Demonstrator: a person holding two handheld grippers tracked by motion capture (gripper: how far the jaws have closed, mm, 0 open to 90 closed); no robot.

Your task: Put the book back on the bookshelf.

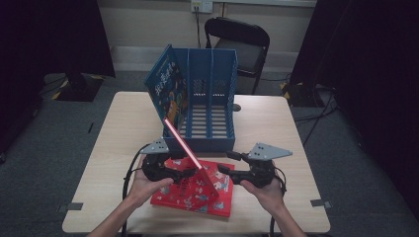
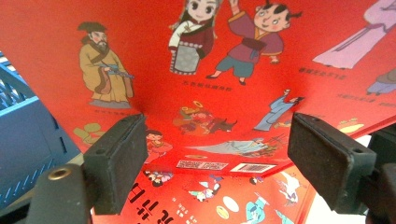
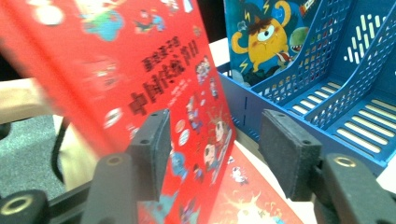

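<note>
Table (image 1: 276,123) bare at right; red book (image 1: 190,155) tilted over flat book (image 1: 197,195); left hand-held gripper (image 1: 190,173), right hand-held gripper (image 1: 225,163) both released.

high view overhead facing forward, gripper views close, both sharing tilted red book (image 1: 190,157)

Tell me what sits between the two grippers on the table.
In the high view, a tilted red book stands between the left gripper and the right gripper, above another red book lying flat on the table.
</note>
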